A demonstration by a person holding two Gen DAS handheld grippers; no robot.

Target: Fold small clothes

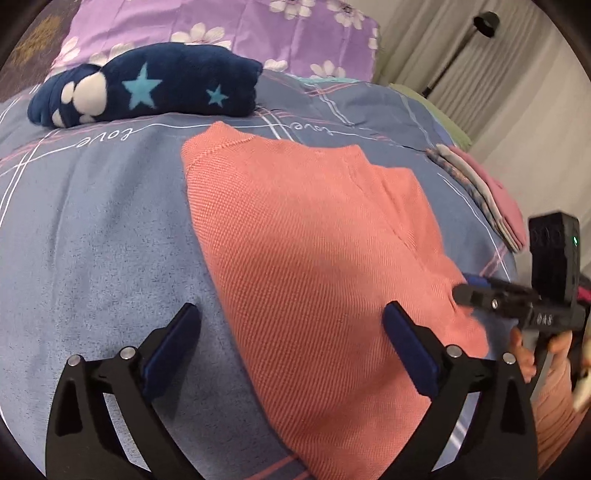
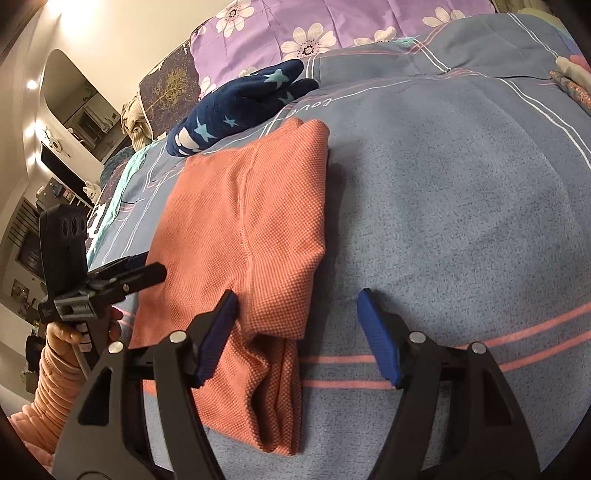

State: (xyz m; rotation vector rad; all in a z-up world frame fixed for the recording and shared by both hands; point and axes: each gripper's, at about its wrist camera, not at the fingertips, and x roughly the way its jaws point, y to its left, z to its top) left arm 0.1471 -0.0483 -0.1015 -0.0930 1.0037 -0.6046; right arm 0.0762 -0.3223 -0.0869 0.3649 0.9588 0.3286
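A salmon knit garment (image 1: 306, 236) lies flat and partly folded on the blue bedspread (image 1: 96, 221); it also shows in the right wrist view (image 2: 236, 236) with a doubled edge at its near right. My left gripper (image 1: 291, 317) is open just above the garment's near left edge, holding nothing. It appears in the right wrist view (image 2: 147, 269) at the garment's left side. My right gripper (image 2: 295, 306) is open over the garment's near right corner, empty. In the left wrist view it (image 1: 469, 288) sits at the garment's right edge.
A folded navy fleece with stars (image 1: 147, 88) lies at the far side, also in the right wrist view (image 2: 236, 110). A purple flowered pillow (image 1: 229, 26) is behind it. A stack of folded clothes (image 1: 484, 192) sits at the bed's right edge.
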